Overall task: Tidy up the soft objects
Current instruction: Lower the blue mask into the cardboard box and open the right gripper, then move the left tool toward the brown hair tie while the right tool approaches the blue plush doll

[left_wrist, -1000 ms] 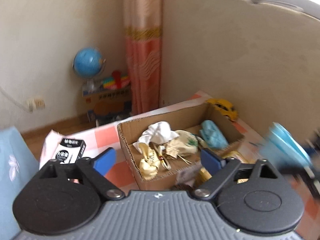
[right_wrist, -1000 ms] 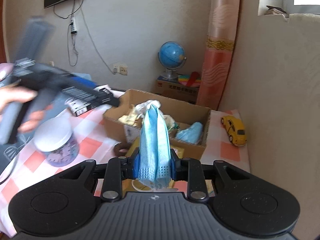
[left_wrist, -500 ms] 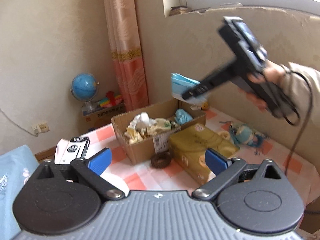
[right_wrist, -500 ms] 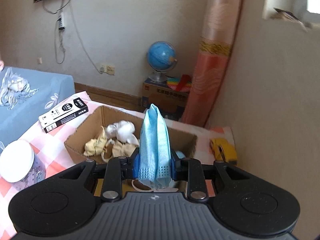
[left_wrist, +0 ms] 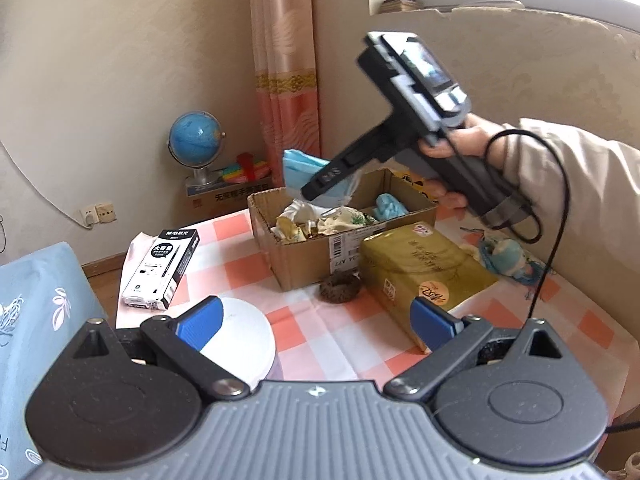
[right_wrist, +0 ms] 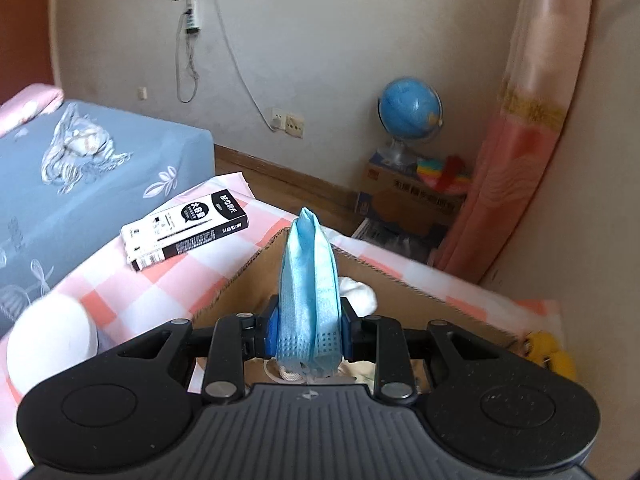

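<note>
Right gripper: the right gripper (right_wrist: 307, 328) has its two fingers pressed together on a folded blue face mask (right_wrist: 308, 280), which stands up between them, with its lower edge hanging just behind the fingertips.
Same gripper from the left wrist view: the person's hand (left_wrist: 460, 152) holds it raised, the mask (left_wrist: 308, 172) at its tip above the near left corner of the cardboard box (left_wrist: 308, 248).
Left gripper: the left gripper (left_wrist: 316, 320) has its blue fingers spread wide with nothing between them, above the checked tablecloth (left_wrist: 320, 340).
Box: ahead of the left fingers, open-topped, with crumpled white and cream cloths (left_wrist: 320, 222) and a small blue soft item (left_wrist: 390, 206) inside.
Beyond the right finger of the left gripper: a gold tin (left_wrist: 424, 268) beside the box, and a pale blue plush toy (left_wrist: 504, 254) further right.
Between box and tin: a brown hair scrunchie (left_wrist: 340, 288) on the cloth.
By the left finger: a white round lid (left_wrist: 244, 340); further ahead, a black and white pen box (left_wrist: 162, 268).
</note>
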Motion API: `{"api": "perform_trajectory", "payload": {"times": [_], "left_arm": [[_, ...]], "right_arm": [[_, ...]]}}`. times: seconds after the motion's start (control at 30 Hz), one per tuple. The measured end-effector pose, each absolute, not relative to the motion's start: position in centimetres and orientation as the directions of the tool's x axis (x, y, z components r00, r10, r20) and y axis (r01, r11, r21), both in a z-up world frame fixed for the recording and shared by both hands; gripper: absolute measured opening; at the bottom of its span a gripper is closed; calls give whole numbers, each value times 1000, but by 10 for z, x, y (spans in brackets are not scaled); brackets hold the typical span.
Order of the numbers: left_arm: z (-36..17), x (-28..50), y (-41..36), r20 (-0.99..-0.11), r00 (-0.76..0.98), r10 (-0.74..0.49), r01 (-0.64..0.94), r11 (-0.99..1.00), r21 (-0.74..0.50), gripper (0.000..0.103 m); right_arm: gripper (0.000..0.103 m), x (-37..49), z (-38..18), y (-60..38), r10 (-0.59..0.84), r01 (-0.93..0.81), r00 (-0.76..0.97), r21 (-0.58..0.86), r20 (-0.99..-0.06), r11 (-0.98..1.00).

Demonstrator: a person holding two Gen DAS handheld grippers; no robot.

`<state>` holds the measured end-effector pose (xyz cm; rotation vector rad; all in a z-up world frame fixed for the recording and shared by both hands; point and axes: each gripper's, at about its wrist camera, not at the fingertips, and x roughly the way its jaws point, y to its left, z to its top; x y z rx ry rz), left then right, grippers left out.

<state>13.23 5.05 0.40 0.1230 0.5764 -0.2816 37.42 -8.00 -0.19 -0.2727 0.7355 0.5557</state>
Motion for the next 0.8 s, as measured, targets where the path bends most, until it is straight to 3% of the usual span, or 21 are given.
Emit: {"api": "perform_trajectory", "payload": {"times": [0.13,0.17,0.2,0.23,0.33,0.47,0.57,0.8], "left_arm": [[3,133,51,-560,797,-225,294,955,34,100],[2,133,51,-561,797,-224,294,955,36,100],[2,133,50,-562,797,-223,294,955,38,100],[2,133,49,-562,797,-223,294,955,38,100],[1,131,50,-562,795,-230,298,954,30,100],[1,129,50,-559,794,-237,302,953,24,100],[2,126,47,-557,795,-242,309,951,27,100],[-2,118,41,-573,784,-239,310,950,29,100]], "right_arm": [[35,379,-11,-65,331,-517,629,-62,-704,854],[41,378,-11,-65,335,-519,626,-55,-704,853],[62,376,-12,-65,353,-528,615,-36,-705,848],[75,372,-10,-67,382,-539,615,-14,-690,842],[88,360,-5,-73,413,-562,613,-4,-674,827],[92,345,2,-86,390,-547,628,-26,-673,837],[102,333,7,-98,374,-523,650,-33,-662,852],[103,286,16,-127,351,-473,681,-20,-643,881]]}}
